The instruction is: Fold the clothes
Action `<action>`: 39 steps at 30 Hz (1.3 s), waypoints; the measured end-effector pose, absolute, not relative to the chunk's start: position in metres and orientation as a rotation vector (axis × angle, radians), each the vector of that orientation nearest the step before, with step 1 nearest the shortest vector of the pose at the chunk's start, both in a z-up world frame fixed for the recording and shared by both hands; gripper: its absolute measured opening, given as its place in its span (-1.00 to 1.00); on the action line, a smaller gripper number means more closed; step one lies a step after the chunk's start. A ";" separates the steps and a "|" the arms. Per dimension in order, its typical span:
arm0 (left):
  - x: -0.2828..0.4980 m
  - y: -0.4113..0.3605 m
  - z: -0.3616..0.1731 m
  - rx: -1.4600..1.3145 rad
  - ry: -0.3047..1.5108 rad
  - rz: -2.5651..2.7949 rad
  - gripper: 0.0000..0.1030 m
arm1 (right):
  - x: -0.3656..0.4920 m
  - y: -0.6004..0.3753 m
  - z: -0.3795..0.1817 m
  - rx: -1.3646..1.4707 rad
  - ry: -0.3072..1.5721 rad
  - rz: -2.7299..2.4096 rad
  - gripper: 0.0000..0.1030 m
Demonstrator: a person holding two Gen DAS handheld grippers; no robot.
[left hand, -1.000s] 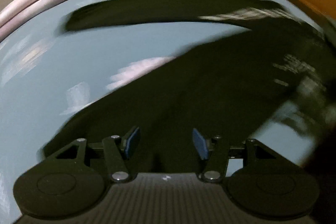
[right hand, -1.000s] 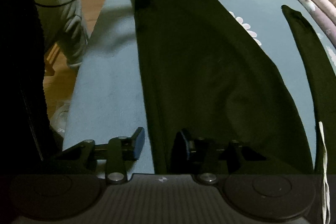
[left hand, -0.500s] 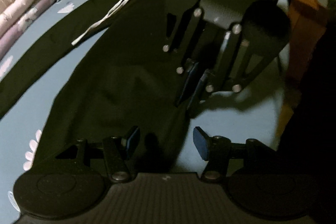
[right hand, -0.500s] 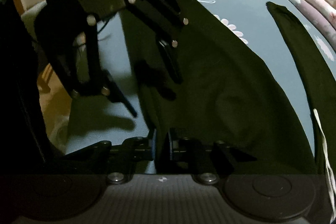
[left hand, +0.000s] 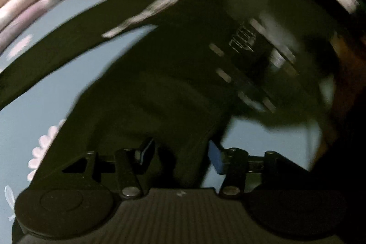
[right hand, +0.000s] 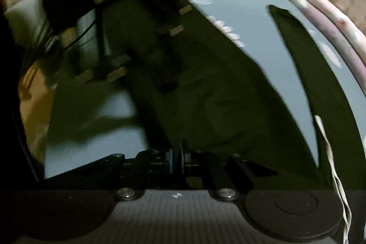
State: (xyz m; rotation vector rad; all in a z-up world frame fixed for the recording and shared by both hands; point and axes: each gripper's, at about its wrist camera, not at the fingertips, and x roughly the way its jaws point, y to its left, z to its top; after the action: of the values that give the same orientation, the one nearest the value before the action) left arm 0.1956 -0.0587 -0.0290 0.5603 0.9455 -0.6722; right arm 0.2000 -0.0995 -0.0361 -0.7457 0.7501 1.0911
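Dark garment (right hand: 217, 88) lay spread on blue floral bedsheet (right hand: 247, 13), white drawstring (right hand: 329, 152) trailing at its edge. Right gripper (right hand: 176, 160) had fingers pressed together on garment's edge. Left gripper (left hand: 180, 154) held fingers apart, fabric fold lying between them. Both views blurred. Pink quilt (right hand: 320, 10) bunched along far side of bed.

wrist views low, facing each other across black garment (left hand: 160, 93).
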 end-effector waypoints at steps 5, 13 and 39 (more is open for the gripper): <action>0.194 -0.062 -0.042 0.698 0.990 -0.603 -0.97 | 0.212 -0.112 -0.026 -0.586 0.834 1.117 -0.88; 0.187 -0.047 -0.027 0.580 1.118 -0.682 -0.97 | 0.214 -0.123 -0.038 -0.348 1.074 1.245 -0.89; 0.336 0.022 0.012 -0.043 0.981 -0.589 -0.19 | 0.241 -0.197 0.026 -0.046 0.936 0.975 -0.01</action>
State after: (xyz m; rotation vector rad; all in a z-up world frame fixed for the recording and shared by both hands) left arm 0.3363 0.0223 0.0118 -0.0426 0.9808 -0.5890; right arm 0.2413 -0.1966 0.0256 -0.0456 0.9362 0.9753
